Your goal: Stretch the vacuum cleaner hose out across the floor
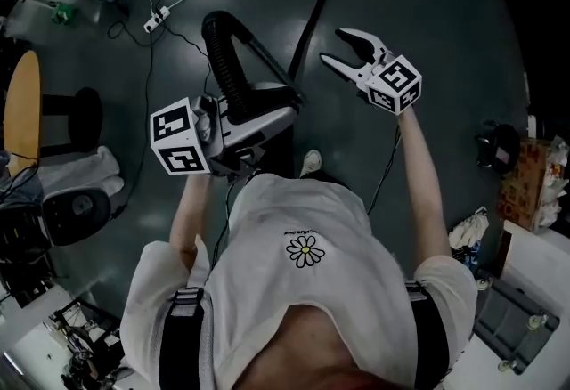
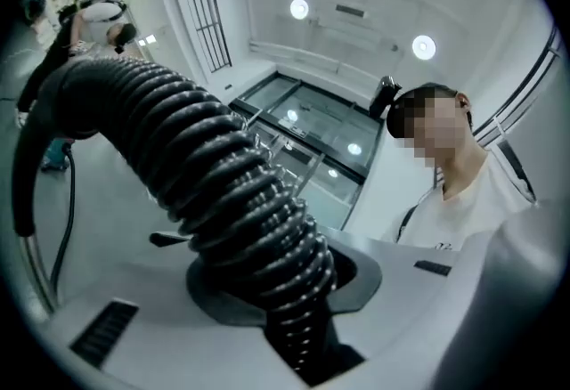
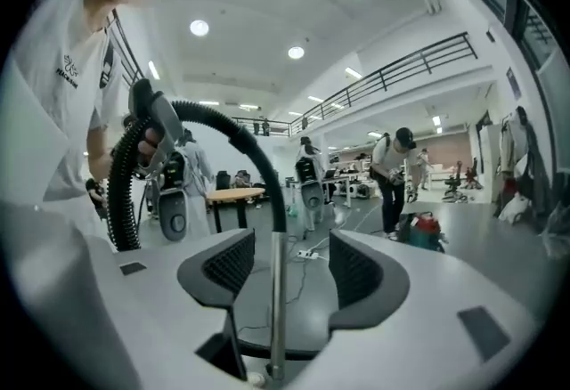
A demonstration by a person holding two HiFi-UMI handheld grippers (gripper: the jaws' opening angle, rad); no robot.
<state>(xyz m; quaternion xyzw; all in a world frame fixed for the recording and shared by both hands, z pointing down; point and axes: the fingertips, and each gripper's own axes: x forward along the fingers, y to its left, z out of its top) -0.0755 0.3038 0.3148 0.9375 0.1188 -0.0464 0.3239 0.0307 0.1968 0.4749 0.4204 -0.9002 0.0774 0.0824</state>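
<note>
Left gripper (image 2: 285, 281): jaws clamped on the hose (image 1: 224, 68), which is black, ribbed, corrugated plastic and glossy on the ridges. The left gripper view shows the hose running up out of the jaws and bending left in a fat curve. In the head view the hose rises from the left gripper in front of the person's chest, arches over in a tight loop and sits above the floor (image 1: 427, 14), not lying flat on it. A smooth black tube (image 1: 312, 14) curves away across the floor toward the top of the head view. Right gripper (image 1: 337, 47): jaws spread wide, white shells with dark ribbed pads, gripping nothing. It is held out to the right of the hose loop, apart from it. In the right gripper view a thin shiny metal tube (image 3: 272, 290) shows upright in the gap, and neither pad touches it. The floor is dark grey, smooth, with a slight sheen. A white power strip (image 1: 157, 20) with thin cables lies on the floor at upper left. A round wooden tabletop (image 1: 22, 103) sits at the left edge.
</note>
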